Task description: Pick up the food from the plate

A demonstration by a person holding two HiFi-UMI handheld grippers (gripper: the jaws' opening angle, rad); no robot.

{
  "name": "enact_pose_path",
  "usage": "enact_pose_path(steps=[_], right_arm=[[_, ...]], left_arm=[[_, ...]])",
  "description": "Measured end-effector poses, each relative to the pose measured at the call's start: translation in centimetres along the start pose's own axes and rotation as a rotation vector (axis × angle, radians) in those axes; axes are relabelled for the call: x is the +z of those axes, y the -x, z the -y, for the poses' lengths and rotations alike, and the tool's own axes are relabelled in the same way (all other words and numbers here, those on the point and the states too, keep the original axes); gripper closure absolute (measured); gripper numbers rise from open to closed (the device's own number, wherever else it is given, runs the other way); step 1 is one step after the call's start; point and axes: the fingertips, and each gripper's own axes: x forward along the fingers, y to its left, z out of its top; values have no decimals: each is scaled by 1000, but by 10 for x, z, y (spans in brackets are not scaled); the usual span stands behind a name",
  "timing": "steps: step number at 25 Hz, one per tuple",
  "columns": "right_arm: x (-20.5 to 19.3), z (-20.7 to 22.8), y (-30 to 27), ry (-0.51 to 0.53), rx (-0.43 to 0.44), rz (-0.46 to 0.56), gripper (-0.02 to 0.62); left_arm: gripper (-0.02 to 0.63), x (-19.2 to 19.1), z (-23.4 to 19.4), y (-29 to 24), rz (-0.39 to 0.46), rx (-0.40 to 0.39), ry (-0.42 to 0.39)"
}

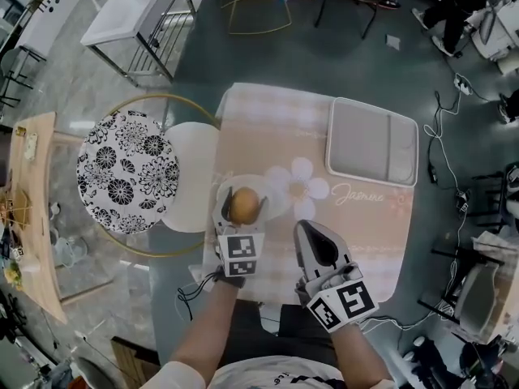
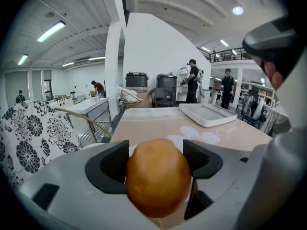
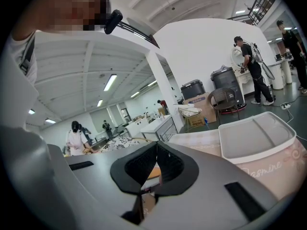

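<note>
— Is there any writing to read?
— Only "Jasmine" on the tablecloth point(image 1: 268, 128), right of the plate point(image 1: 278, 194).
— And the food point(image 1: 243, 205)?
— It lies on the plate, with its long axis pointing away from the person. The left gripper point(image 1: 244, 198) presses its two sides. The right gripper point(image 1: 305, 226), right of the plate, is closed and empty.

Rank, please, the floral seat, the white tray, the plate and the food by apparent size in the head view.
1. floral seat and white tray, too alike to rank apart
2. plate
3. food, smallest, lying on the plate
</note>
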Motion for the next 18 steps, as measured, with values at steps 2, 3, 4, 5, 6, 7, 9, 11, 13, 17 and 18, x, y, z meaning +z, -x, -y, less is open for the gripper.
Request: enact_pose_path(steps=[2,3,4,5,6,7,9,11,13,17,18], right_arm=[[6,-2,1,-7,0,2,580],[9,-3,2,-10,0,4,580],[13,-5,3,-11,1,5,580],[18,-6,5,-12,0,7,580],[23,-8,7,-11,0,10,580],[28,-10,9,-11,-1,13,580],[38,-14,14,-11,-3,20,580],[48,-19,19,-9,-4,28,580],[60,-24,22,-2,-2,40,580],[83,-32,30,8,-2,66,580],[88,-34,34,9,-1,74,580]], left_arm=[[249,10,5,8,7,-16,-6],[249,15,7,13,11,-25,-8],[249,22,10,19,16,-34,-9],[249,28,13,24,22,-45,-11],[249,36,17,30,29,-57,-15],[249,44,21,37,36,-70,-20],[249,58,29,49,46,-93,-27],[249,73,34,62,56,-108,-33],[249,88,37,72,65,-116,-38],[249,116,41,92,74,-119,-45],[249,123,44,98,80,-120,-47]])
